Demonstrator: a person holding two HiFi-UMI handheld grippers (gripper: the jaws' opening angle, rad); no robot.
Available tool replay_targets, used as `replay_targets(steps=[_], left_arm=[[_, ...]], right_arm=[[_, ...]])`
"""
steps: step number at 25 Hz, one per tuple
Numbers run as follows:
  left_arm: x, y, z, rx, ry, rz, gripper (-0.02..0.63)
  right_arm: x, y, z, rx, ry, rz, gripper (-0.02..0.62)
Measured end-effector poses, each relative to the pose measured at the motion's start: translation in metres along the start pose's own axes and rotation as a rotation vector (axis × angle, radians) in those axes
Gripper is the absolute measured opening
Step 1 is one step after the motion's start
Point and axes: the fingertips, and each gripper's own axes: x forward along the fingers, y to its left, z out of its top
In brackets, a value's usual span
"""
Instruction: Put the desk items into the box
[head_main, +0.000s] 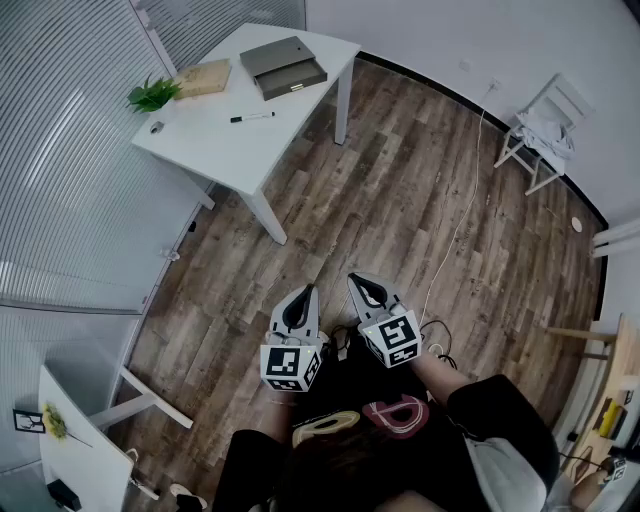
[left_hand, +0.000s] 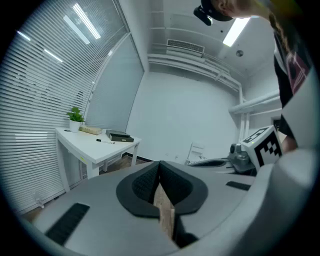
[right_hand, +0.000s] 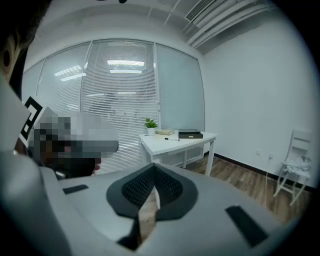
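Clenched on nothing at both left gripper (head_main: 303, 293) and right gripper (head_main: 358, 281), well apart from the surface (head_main: 205, 145). On it a pen (head_main: 252, 117), near the box (head_main: 283, 67), not yet inside. Risk: arriving with jaws closed and rolling the pen off the edge.

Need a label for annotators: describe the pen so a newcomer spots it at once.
Find the white desk at the head view's top left, against the slatted blinds. The pen lies alone on its bare top, just below the grey box in that view. It is the only long, thin item; the plant, tan book and small grey lump are bulkier.
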Motion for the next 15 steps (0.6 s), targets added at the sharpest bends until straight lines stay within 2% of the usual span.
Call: replay_targets(steps=[9,15], left_arm=[[-0.028,0.016,-0.004,-0.01,-0.018,-0.03,0.017],[-0.029,0.02,0.0,-0.013,-0.033,-0.031,0.017]], right_arm=[[-0.004,0.027,0.002,-0.018,-0.019,-0.055,0.008],[-0.014,0.013,0.007,0.072,-0.071,-0.095,0.009]])
